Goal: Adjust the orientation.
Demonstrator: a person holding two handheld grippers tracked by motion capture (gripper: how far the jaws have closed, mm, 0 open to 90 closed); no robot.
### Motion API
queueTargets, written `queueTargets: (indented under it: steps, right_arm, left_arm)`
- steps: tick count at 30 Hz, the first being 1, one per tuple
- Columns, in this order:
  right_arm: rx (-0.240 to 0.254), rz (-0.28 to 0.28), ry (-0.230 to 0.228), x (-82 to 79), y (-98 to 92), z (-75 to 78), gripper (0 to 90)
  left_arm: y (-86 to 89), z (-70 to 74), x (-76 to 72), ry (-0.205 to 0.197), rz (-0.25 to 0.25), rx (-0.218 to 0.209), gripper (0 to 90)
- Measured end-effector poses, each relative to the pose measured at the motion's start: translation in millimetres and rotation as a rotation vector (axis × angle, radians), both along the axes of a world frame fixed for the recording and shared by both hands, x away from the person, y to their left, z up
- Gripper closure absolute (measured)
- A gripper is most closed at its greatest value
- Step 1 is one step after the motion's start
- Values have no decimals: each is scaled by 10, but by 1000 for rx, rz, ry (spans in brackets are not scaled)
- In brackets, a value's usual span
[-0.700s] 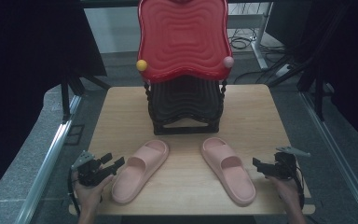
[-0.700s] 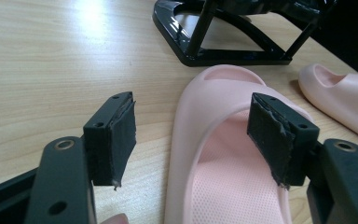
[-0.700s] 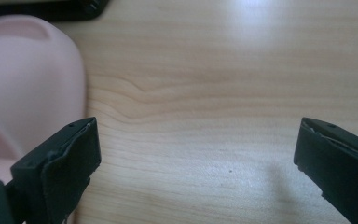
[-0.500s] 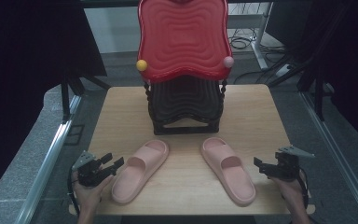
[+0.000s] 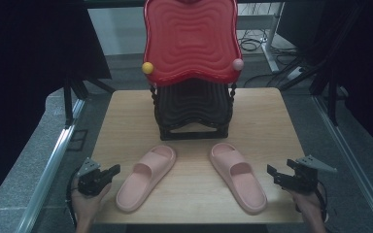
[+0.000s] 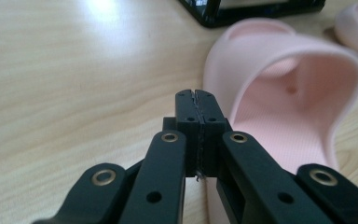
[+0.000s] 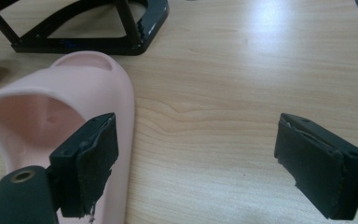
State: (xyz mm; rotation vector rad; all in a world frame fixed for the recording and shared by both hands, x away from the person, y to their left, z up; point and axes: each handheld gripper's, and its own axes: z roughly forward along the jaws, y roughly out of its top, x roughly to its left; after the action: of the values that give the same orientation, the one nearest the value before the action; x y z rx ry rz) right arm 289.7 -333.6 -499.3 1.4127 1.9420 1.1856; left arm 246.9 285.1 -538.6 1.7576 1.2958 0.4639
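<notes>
The right gripper (image 5: 278, 175) has edged in beside the right slipper (image 5: 238, 177), fingers apart, ready to grasp; the left gripper (image 5: 110, 171) waits, fingers together, beside the left slipper (image 5: 145, 177).

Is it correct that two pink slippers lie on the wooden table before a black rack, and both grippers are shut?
Not quite. The left gripper is shut, but the right gripper stands wide open, as the right gripper view shows. The two pink slippers do lie on the wooden table before the black rack.
</notes>
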Motion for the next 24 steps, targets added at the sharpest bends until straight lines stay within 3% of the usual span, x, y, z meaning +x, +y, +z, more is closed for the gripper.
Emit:
queueTargets:
  steps: [4, 5, 6, 8, 14, 24]
  right_arm:
    - [-8, 6, -3, -8, 23, -8, 159]
    - [-13, 3, -2, -14, 32, -11, 160]
    - [-13, 3, -2, -14, 32, -11, 160]
    - [-31, -3, -29, -43, 64, -19, 174]
    - [-47, 16, -36, -62, 114, -13, 175]
    - [-50, 18, -37, -77, 123, -5, 175]
  left_arm:
    - [-36, -88, 17, 49, -23, 20, 897]
    - [-80, -146, 21, 78, -40, 43, 898]
    - [-80, -146, 21, 78, -40, 43, 898]
    - [-107, -207, 19, 103, -62, 47, 897]
    - [-135, -214, 2, 111, -86, 58, 898]
    - [-371, -182, -22, 108, -192, 70, 897]
